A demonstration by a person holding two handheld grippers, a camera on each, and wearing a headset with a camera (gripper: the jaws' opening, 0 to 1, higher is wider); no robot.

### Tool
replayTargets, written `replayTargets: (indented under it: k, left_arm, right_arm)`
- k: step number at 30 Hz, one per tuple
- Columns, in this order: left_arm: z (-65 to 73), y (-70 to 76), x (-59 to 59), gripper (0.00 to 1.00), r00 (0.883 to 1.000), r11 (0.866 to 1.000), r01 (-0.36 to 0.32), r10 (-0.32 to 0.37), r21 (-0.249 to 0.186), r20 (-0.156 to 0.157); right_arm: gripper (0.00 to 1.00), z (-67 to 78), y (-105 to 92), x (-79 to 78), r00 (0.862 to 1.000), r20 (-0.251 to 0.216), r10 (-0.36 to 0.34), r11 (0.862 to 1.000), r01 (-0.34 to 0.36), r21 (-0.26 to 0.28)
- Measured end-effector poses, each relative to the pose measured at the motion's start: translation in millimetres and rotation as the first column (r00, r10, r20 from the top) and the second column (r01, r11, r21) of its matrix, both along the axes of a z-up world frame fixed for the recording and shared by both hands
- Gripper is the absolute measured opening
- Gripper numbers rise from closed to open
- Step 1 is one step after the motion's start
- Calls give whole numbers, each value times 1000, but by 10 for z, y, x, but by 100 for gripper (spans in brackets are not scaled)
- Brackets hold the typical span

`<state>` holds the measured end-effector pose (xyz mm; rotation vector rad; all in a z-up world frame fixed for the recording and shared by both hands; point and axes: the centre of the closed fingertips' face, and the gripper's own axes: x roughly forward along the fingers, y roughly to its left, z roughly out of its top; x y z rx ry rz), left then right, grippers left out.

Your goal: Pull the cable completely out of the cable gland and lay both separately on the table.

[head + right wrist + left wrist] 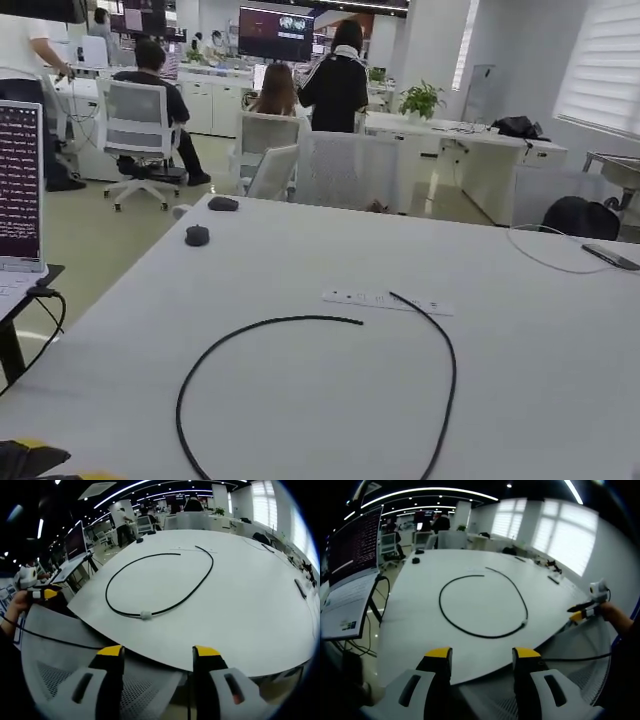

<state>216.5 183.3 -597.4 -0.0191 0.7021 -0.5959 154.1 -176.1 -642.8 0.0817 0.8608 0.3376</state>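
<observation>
Centrally, cable (270, 320) with gland (145, 615) looped on white table (300, 260), desks (470, 135) beyond, left gripper (482, 654), right gripper (158, 651) jaws spread.

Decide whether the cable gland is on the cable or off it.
On it: in the right gripper view the cable gland sits along the black cable, which leaves both its sides.

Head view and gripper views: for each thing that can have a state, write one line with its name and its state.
Cable: lying in an open loop on the table, ends apart.
Gland: on the cable, not yet pulled off.
Left gripper: open, empty, off the table's edge.
Right gripper: open, empty, off the table's edge.
Screen: on, showing text.
</observation>
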Motion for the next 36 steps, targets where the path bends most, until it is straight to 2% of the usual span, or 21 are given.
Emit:
replayTargets:
  k: [9,10,16,20,22,25,27,29,30,31,33,34,36]
  left_arm:
    - [30,-85,21,49,1000,1000,26,-26,3,7]
    - [-14,-104,7,49,999,999,35,-35,5,-11]
    - [-37,-202,-33,48,998,998,64,-64,-1,-15]
    - [-38,-255,-38,48,995,994,102,-102,37,-12]
    - [-17,-287,-34,47,989,985,148,-148,90,0]
    - [55,-391,-8,46,979,972,197,-201,128,20]
    - [123,-521,17,46,962,951,259,-270,169,42]
    - [179,-675,53,46,938,924,322,-341,208,65]
    - [210,-779,75,45,921,906,357,-382,226,79]
    - [225,-852,85,45,911,898,377,-404,228,82]
    - [249,-1061,95,45,880,866,439,-468,240,79]
    - [262,-1165,108,45,861,848,467,-500,251,88]
    - [251,-1303,134,44,837,823,501,-539,267,91]
  right_arm:
    - [57,5,-5,-36,1000,-2,3,1000,-3,-2]
    - [57,-5,-3,-47,1000,-6,5,1000,-5,-2]
    - [57,13,21,-58,1000,-4,8,1000,-8,-1]
    - [57,15,36,-69,1000,-2,12,1000,-12,-1]
    - [57,16,45,-75,1000,-1,13,1000,-13,3]
    - [56,21,58,-80,1000,3,16,1000,-16,10]
    - [56,23,75,-84,1000,6,21,1000,-21,18]
    - [55,18,94,-93,1000,5,25,999,-25,25]
    - [55,10,109,-97,1000,4,30,999,-30,28]
    - [55,6,121,-101,999,2,37,999,-37,30]
    - [54,13,144,-97,999,6,41,998,-41,39]
    - [54,13,148,-93,999,6,42,998,-42,41]
    - [54,14,158,-88,999,7,43,998,-44,44]
